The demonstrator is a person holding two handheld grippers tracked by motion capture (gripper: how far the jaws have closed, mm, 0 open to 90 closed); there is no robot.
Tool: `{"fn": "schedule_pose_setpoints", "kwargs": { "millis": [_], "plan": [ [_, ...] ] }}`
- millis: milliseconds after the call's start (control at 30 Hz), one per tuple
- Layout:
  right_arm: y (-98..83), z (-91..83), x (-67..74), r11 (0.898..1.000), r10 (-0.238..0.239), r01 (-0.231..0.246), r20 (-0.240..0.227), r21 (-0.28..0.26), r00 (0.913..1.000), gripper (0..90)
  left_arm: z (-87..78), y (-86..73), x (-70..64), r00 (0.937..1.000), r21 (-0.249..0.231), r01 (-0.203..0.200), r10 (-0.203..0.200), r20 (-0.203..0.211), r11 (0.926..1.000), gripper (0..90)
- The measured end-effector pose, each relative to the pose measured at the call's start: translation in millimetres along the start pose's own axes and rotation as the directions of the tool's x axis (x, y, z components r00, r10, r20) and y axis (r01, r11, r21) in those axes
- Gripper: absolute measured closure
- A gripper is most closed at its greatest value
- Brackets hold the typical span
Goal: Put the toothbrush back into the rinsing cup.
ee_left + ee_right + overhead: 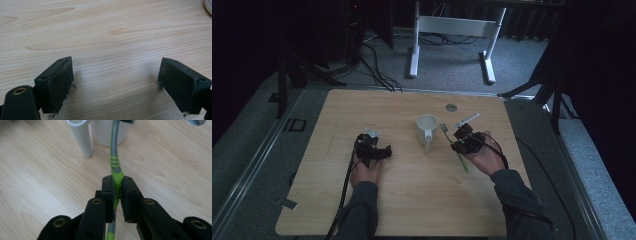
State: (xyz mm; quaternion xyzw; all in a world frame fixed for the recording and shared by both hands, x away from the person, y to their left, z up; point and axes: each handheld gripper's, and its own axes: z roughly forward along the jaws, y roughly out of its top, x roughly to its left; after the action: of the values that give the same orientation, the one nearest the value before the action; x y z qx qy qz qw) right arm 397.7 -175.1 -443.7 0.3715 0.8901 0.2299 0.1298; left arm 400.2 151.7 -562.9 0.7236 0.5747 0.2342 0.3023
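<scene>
A white mug (426, 127) stands upright near the middle of the wooden table (412, 200), its handle toward the near side. Just right of it, my right gripper (456, 141) is shut on a green and grey toothbrush (463, 162). In the right gripper view the pads (108, 188) pinch the green handle, and the toothbrush (114, 152) runs forward toward the mug (110, 135), its head cut off by the top edge. My left gripper (371, 138) rests left of the mug. Its jaws stand wide apart over bare wood, left gripper (115, 62), with nothing between them.
The mug's rim (209, 4) peeks into the top right corner of the left gripper view. A small round grey grommet (451, 106) sits in the table near the far edge. Beyond the table stand white desk legs (414, 50), floor cables and dark stands.
</scene>
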Motion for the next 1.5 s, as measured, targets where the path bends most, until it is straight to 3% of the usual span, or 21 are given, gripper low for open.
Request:
{"fn": "schedule_pose_setpoints", "kwargs": {
  "millis": [200,467,700,1200,1500],
  "plan": [
    [0.8,-3.4,-0.5,0.999,0.01,-0.009,0.009,-0.047,0.9999,81.5,0.0,0.0,0.1,1.0,0.001,-0.001,0.001,0.0,1.0,13.5],
    [2.0,-8.8,-0.6,0.99,0.036,-0.032,0.025,-0.136,0.999,81.5,0.0,0.0,0.0,1.0,0.0,0.0,0.0,0.0,1.0,13.5],
    [4.3,-10.8,1.8,0.983,0.036,-0.031,0.029,-0.18,0.9989,81.6,0.0,0.0,0.0,1.0,0.001,0.0,0.0,0.0,1.0,13.6],
    [7.7,-16.6,2.4,0.957,0.067,-0.052,0.043,-0.285,0.9968,81.7,0.0,0.0,0.0,1.0,0.0,0.0,0.0,0.0,1.0,13.5],
    [9.7,-16.3,5.3,0.942,0.058,-0.037,0.054,-0.333,0.9969,81.7,0.0,0.0,0.0,1.0,0.001,0.0,0.0,0.0,1.0,13.5]
  ]
}}
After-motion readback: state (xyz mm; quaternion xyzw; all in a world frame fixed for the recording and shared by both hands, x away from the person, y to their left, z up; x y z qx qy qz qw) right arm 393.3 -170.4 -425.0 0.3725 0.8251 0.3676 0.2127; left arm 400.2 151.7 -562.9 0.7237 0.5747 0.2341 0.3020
